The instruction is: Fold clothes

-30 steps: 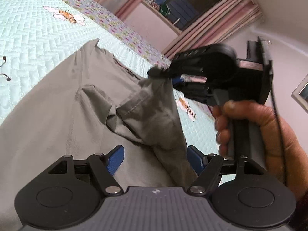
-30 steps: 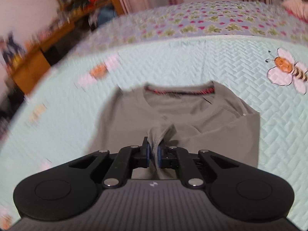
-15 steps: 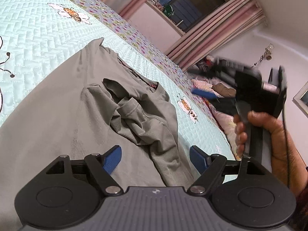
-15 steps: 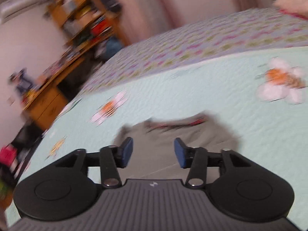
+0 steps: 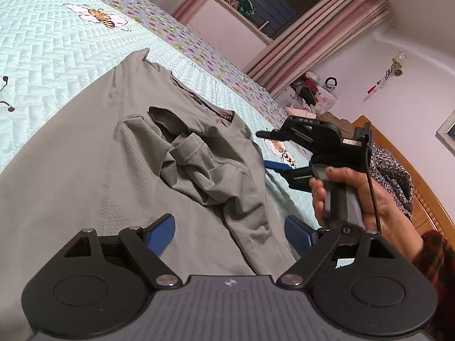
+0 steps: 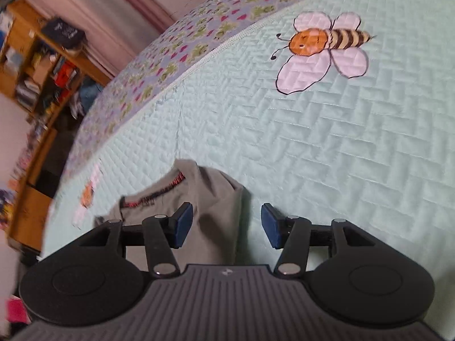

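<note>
A grey T-shirt [image 5: 71,170] lies on the bed with its collar at the far end. Its right sleeve [image 5: 204,164] lies folded in and bunched on the chest. My left gripper [image 5: 231,233] is open and empty, low over the shirt's body, jaws on either side of the folded edge. My right gripper [image 5: 267,149] is held in a hand at the right, off the shirt's edge, open and empty. In the right wrist view the right gripper [image 6: 226,224] is open over the shirt's shoulder edge [image 6: 216,199], near the collar [image 6: 159,193].
The bed has a pale green quilted cover [image 6: 312,142] with bee prints [image 6: 324,48] and a floral border [image 5: 199,45]. Wooden shelves [image 6: 37,65] stand beyond the bed. A wooden headboard [image 5: 421,187] with piled clothes stands at the right, with curtains [image 5: 312,37] behind.
My right gripper let go of the sleeve, which dropped bunched on the chest. It then drew back to the right, off the shirt. The left gripper stayed open in place.
</note>
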A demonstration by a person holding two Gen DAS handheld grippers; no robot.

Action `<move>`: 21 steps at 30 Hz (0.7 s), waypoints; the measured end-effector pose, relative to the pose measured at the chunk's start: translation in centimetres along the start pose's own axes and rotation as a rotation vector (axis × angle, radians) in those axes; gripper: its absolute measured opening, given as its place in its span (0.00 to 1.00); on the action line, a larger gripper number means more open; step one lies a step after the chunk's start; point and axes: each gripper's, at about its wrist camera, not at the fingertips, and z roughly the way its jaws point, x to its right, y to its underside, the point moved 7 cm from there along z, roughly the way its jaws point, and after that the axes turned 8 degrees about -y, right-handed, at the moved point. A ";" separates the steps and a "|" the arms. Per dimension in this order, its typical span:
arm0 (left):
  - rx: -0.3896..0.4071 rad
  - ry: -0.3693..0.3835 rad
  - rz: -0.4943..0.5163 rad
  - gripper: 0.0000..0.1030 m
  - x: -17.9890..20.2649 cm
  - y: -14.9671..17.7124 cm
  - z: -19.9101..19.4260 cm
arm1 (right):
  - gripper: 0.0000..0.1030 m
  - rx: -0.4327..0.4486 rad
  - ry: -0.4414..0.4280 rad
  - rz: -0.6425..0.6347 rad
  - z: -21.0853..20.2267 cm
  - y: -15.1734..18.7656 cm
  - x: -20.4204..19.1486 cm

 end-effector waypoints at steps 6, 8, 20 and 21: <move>-0.002 -0.005 0.024 0.88 0.3 0.3 0.3 | 0.31 -0.013 -0.042 0.017 0.6 -0.5 0.4; -0.003 -0.006 0.027 0.89 0.4 0.3 0.4 | 0.15 -0.007 -0.052 0.007 0.7 -0.6 0.4; -0.007 -0.006 0.034 0.90 0.4 0.4 0.5 | 0.01 0.133 0.123 -0.483 -2.9 -2.5 -6.4; -0.007 -0.006 0.033 0.90 0.4 0.4 0.5 | 0.01 0.114 0.134 -0.487 -2.7 -2.6 -6.3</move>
